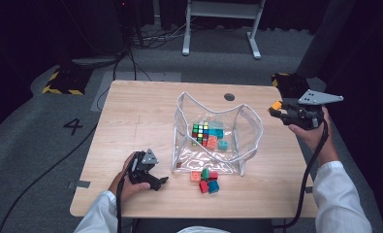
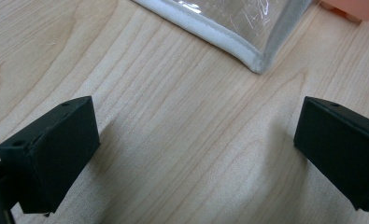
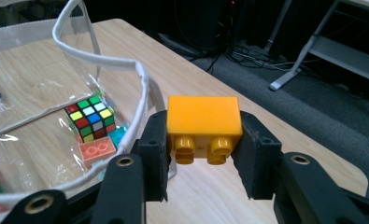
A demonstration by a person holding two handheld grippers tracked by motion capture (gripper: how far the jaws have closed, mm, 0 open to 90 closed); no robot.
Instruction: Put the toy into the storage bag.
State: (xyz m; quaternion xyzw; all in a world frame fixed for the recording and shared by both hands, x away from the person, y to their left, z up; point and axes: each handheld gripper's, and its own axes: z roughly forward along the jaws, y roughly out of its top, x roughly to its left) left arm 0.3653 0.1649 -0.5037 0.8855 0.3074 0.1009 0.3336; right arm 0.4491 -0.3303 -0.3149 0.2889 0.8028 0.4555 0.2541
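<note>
The orange brick (image 3: 204, 127), one of its kind, sits clamped between the two jaws of the right gripper (image 3: 204, 154), held in the air just off the right edge of the clear bag (image 1: 249, 127), above the table (image 1: 131, 116). In the right gripper view its studs face back toward the camera, four of them in two rows, and its long axis runs straight across from one jaw to the other; the flat underside faces away.

Inside the clear bag lie one puzzle cube (image 1: 199, 132) and several bricks, among them a salmon one (image 3: 97, 150) and some teal ones; the exact count there is hard to tell. Just in front of the bag, on the table, sits a cluster of about five small bricks (image 1: 206, 180) in salmon, green, red and teal.

The left gripper (image 1: 156, 181) rests low at the bag's front left corner, its two jaws standing wide apart over bare wood, with nothing between them
</note>
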